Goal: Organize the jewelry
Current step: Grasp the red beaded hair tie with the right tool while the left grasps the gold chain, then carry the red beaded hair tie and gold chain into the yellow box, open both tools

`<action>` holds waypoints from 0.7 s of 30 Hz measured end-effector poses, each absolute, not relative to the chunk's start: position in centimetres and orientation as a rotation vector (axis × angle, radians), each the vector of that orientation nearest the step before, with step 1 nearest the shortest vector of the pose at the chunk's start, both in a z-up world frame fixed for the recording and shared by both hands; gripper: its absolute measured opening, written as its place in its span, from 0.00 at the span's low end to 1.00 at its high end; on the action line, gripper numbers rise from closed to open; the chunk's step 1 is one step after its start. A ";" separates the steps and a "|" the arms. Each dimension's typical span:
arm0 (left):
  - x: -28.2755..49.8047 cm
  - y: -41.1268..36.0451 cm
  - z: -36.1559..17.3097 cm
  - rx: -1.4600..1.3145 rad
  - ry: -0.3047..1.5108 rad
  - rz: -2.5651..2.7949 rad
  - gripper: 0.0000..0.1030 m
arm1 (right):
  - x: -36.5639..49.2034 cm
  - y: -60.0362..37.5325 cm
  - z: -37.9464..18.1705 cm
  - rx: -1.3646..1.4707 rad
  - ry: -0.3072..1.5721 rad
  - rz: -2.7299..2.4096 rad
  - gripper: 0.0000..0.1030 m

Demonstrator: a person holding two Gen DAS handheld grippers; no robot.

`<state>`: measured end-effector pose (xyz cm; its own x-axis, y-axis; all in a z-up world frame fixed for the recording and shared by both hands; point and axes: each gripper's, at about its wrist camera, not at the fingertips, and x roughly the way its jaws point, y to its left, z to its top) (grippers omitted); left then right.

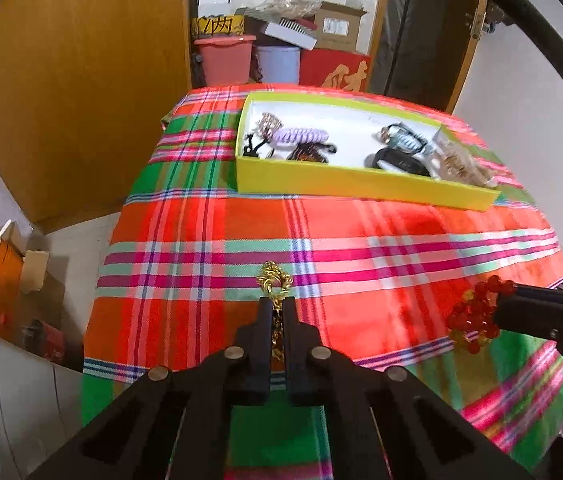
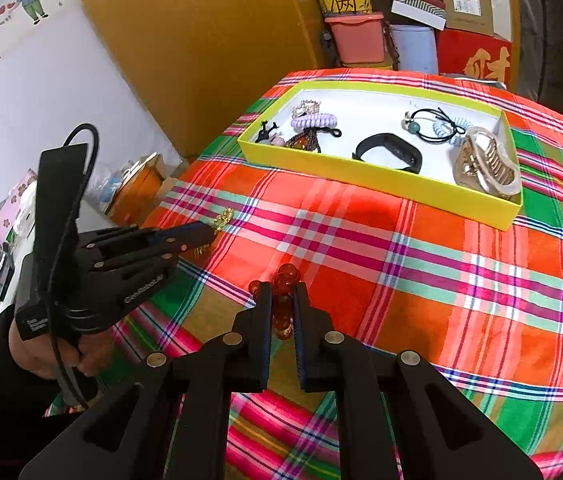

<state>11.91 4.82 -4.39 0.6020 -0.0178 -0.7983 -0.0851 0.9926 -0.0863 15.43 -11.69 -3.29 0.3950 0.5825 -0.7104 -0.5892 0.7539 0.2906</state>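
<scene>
Pinching a tangled gold chain [image 1: 274, 280] in nearly closed jaws: left gripper [image 1: 277, 300] | right gripper [image 2: 283, 286] clamped on red-amber bead bracelet [image 2: 284, 280] | both over near plaid cloth [image 2: 421, 280] | shallow yellow cardboard tray [image 2: 381, 178] of accessories far side

Two near wrist views above the plaid tablecloth [image 1: 361, 240], both toward the yellow tray [image 2: 381, 178].

Left gripper [image 2: 217, 229]: matte black plastic, silver screws, white lettering, black cable; black sleeve, bare hand [image 2: 47, 354].
</scene>
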 end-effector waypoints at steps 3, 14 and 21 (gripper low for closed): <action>11.2 4.9 -3.2 -0.134 0.900 0.026 0.04 | 15.3 -11.9 -2.9 -0.002 0.887 0.738 0.09; 9.6 4.8 1.1 -0.179 0.819 -0.010 0.04 | 14.8 -12.7 -1.2 0.008 0.847 0.728 0.09; 9.4 5.0 3.8 -0.186 0.777 -0.022 0.04 | 14.6 -13.1 -0.7 0.010 0.832 0.725 0.09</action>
